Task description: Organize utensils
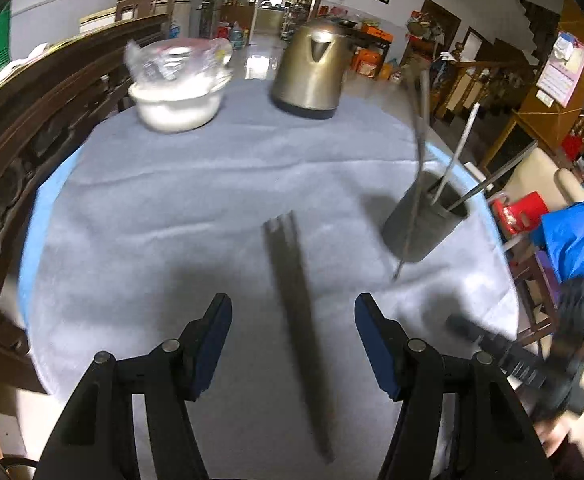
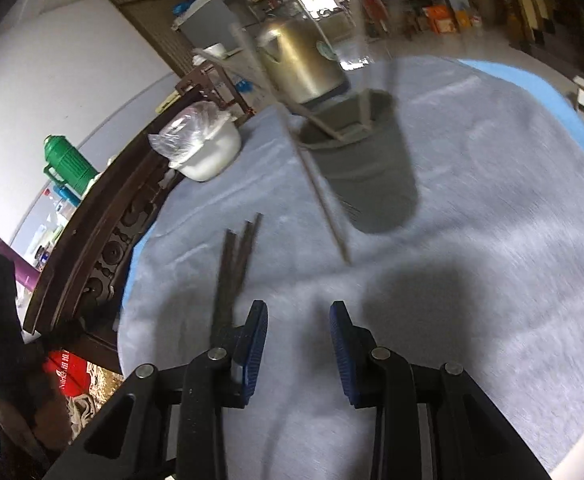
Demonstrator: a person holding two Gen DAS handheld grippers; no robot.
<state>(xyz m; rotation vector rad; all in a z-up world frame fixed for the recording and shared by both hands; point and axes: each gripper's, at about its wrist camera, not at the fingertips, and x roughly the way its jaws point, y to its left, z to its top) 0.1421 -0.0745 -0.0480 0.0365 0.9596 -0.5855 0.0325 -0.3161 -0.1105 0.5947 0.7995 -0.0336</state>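
A pair of dark chopsticks (image 1: 298, 320) lies on the grey cloth, running lengthwise between the fingers of my open left gripper (image 1: 294, 344). A dark grey utensil cup (image 1: 424, 222) stands to the right with several metal chopsticks in it. One thin metal chopstick (image 1: 410, 216) is blurred in front of the cup, outside it. In the right wrist view my right gripper (image 2: 299, 350) is open and empty, the cup (image 2: 366, 168) ahead, the metal chopstick (image 2: 320, 196) beside its left wall, the dark chopsticks (image 2: 231, 276) to the left.
A steel kettle (image 1: 312, 68) and a white bowl covered with plastic (image 1: 177, 98) stand at the table's far side. A dark carved wooden rail (image 1: 31, 128) borders the left edge. The right gripper shows at the left view's right edge (image 1: 540, 360).
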